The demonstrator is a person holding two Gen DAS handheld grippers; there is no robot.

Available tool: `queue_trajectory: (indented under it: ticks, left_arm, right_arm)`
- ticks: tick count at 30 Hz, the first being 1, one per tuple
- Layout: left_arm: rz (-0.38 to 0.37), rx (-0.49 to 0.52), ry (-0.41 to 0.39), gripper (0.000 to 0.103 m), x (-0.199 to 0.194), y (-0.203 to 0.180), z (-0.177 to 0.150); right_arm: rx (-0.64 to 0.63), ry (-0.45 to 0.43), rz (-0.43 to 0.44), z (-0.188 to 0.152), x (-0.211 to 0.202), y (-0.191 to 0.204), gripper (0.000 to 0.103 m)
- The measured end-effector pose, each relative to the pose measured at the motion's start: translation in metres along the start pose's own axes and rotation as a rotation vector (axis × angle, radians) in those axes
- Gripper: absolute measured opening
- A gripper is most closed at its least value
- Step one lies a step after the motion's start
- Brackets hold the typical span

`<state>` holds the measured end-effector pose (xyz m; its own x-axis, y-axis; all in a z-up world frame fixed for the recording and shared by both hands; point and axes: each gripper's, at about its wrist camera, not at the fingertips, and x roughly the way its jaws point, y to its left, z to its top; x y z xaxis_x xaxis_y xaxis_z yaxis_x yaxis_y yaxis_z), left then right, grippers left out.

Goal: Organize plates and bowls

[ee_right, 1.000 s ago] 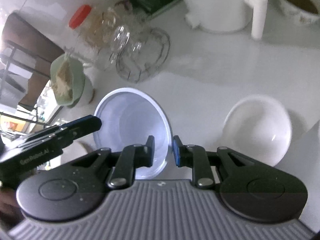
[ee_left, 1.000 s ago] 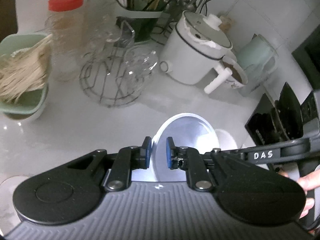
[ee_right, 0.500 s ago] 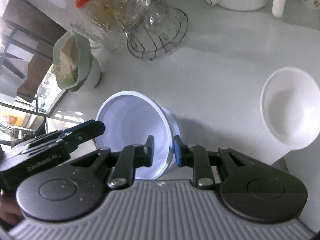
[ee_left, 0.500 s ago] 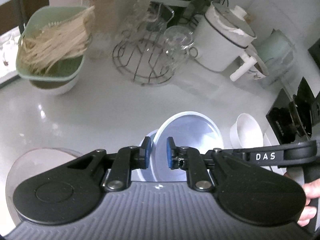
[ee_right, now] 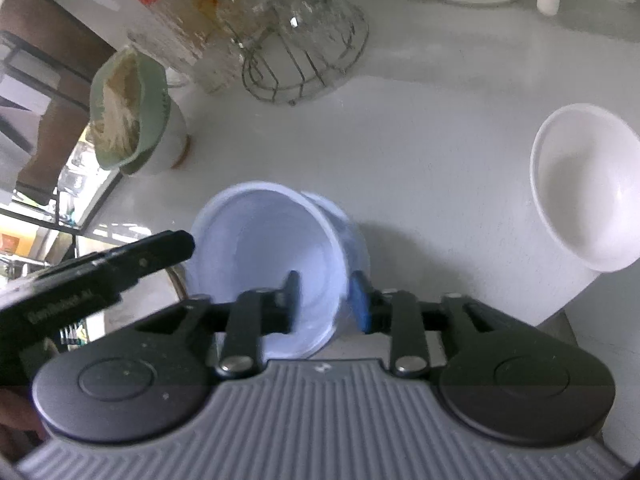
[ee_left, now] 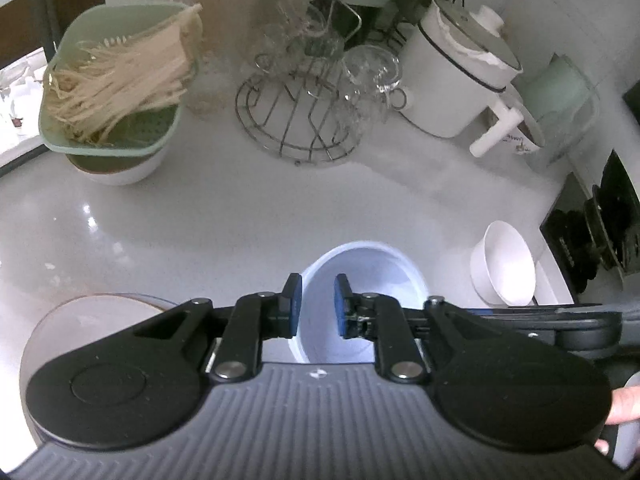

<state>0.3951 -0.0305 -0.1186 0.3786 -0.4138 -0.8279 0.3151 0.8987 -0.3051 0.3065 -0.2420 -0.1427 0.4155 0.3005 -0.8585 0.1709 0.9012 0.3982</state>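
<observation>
Two grippers, left [ee_left: 316, 299] and right [ee_right: 325, 300], we see lower centre, jaws just opening, straddling the blue bowl's [ee_right: 264, 256] rim unclamped.

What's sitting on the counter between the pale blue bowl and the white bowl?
Nothing: only bare white counter lies between the blue bowl and the white bowl, clearest in the right wrist view.

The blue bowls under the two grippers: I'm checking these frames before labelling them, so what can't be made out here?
- Blue bowls: their near rim sits behind the right gripper in the right wrist view, and the left gripper covers them in the left wrist view; how many are nested is unclear.
- Plate: mostly hidden under the left gripper's body.
- White bowl: cut off by the right wrist view's edge.
</observation>
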Motion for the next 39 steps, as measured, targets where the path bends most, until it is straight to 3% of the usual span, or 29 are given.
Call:
queue_trajectory:
  ticks: [2,4,8,22,29,39]
  left_arm:
    - [0.005,0.003,-0.015,0.037,-0.004,-0.001,0.002]
    - [0.022,0.007,-0.025,0.042,-0.009,-0.003,0.004]
    - [0.033,0.012,-0.054,0.043,-0.022,-0.01,0.005]
    - [-0.025,0.035,-0.205,0.043,-0.084,-0.043,0.007]
    - [-0.024,0.056,-0.203,0.043,-0.09,-0.056,-0.001]
    - [-0.044,0.082,-0.191,0.043,-0.077,-0.08,-0.006]
  right_arm:
    - [-0.01,-0.026,-0.011,0.0,-0.006,0.001,0.057]
    - [0.001,-0.057,-0.014,-0.001,-0.011,0.0,0.057]
    - [0.034,-0.107,0.014,-0.006,-0.023,-0.006,0.057]
    - [-0.035,-0.365,0.008,-0.017,-0.11,-0.01,0.057]
    - [-0.075,-0.457,-0.037,-0.027,-0.128,-0.012,0.057]
    - [-0.053,-0.487,-0.091,-0.044,-0.137,-0.037,0.057]
